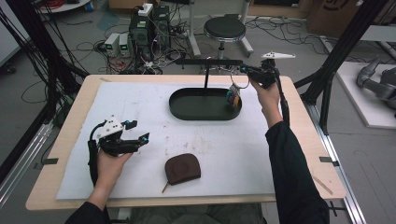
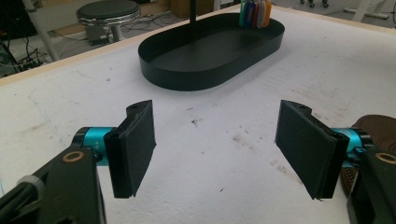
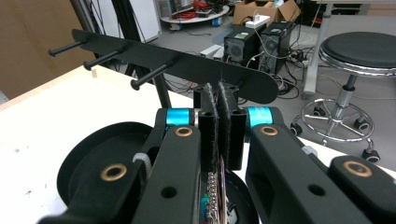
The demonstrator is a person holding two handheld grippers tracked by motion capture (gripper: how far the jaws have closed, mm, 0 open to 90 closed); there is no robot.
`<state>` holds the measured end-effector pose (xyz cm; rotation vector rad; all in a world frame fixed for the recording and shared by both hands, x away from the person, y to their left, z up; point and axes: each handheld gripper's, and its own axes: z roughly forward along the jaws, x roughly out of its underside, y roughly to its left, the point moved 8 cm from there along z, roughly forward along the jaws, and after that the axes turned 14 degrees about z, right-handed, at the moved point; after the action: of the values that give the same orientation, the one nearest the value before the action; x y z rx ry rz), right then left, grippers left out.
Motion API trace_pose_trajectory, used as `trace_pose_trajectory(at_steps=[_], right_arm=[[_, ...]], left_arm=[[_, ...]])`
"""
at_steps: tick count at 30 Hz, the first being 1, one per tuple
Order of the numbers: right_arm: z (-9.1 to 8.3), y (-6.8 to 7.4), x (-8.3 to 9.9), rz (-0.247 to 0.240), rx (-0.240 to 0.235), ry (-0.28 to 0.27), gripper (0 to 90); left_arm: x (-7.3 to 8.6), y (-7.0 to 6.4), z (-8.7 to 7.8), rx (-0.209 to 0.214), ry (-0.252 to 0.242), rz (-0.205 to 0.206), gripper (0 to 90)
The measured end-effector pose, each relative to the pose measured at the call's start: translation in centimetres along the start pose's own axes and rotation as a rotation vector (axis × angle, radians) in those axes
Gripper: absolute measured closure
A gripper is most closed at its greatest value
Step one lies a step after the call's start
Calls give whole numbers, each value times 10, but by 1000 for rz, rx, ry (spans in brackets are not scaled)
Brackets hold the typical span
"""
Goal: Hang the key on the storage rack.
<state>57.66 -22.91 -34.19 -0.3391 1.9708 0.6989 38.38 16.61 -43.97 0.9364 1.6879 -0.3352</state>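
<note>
The bunch of keys [image 1: 234,96] hangs from the right gripper [image 1: 244,69], whose jaws are pressed together on its ring or chain; in the right gripper view a bead chain [image 3: 212,196] drops from between the shut pads. The bunch dangles straight down over the 3 o'clock end of the black oval tray [image 1: 187,109], its long axis upright. What the next move turns on is the rack of pegs [image 3: 154,58] on the post rising from the tray: the bar sits just ahead of and above the shut jaws, towards 12 o'clock, its pegs pointing back at the gripper. The right hand is plainly nearer. The left gripper [image 1: 138,131] rests at 8 o'clock, jaws spread wide and empty, near the brown pouch [image 1: 183,169].
</note>
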Motion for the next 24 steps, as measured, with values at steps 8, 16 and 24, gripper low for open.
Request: trace_pose_trajectory(at_steps=[8, 16, 24], right_arm=[[0, -3, -1, 4, -4, -7, 878], [1, -5, -1, 10, -11, -11, 877], [3, -5, 1, 1, 0, -2, 875]], left_arm=[[1, 0, 0, -2, 1, -5, 286], [1, -1, 0, -2, 1, -3, 286], [1, 0, -1, 0, -1, -2, 286]])
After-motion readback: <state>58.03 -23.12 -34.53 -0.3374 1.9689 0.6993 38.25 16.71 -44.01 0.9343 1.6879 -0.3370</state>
